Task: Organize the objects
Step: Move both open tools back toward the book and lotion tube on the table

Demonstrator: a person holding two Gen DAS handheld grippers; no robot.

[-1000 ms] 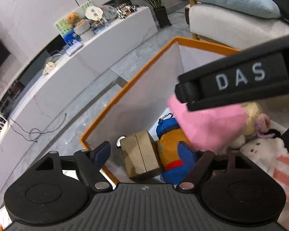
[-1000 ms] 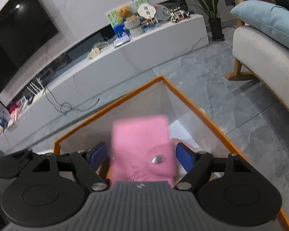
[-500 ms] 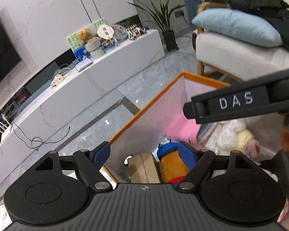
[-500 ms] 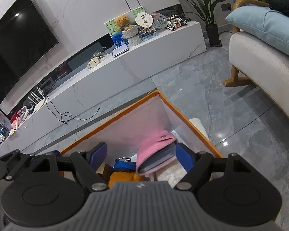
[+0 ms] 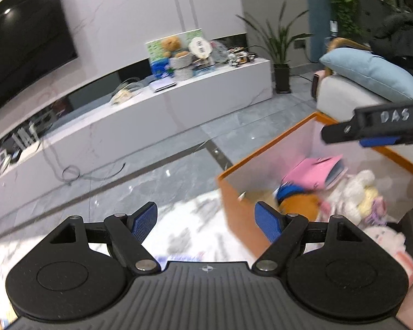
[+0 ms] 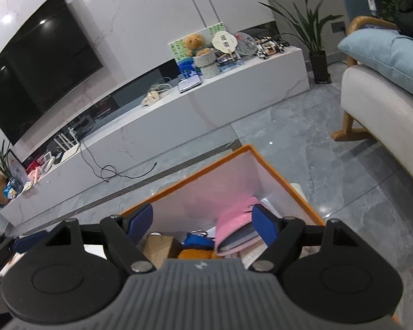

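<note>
An orange-rimmed storage box (image 5: 264, 148) (image 6: 203, 172) stands on the floor. Inside it a pink wallet (image 5: 314, 172) (image 6: 235, 225) lies tilted on top of an orange-and-blue plush toy (image 5: 297, 202) (image 6: 195, 250), next to a brown cardboard box (image 5: 257, 195) (image 6: 158, 244) and white and pale plush toys (image 5: 355, 192). My left gripper (image 5: 205, 224) is open and empty, to the left of the box over a marbled surface. My right gripper (image 6: 202, 220) hangs open above the box with nothing between its fingers; one of its fingers (image 5: 371, 128) shows from the side in the left wrist view.
A long white TV bench (image 6: 179, 121) with toys, a laptop and cables runs along the back wall under a dark TV (image 6: 41, 63). At the right stands a grey sofa (image 6: 382, 110) with a blue cushion. Grey floor tiles (image 6: 330, 170) surround the box.
The pink wallet left my right gripper and dropped into the box onto the plush toys. My left gripper swung away leftward and up, off the box. The right gripper rose slightly.
</note>
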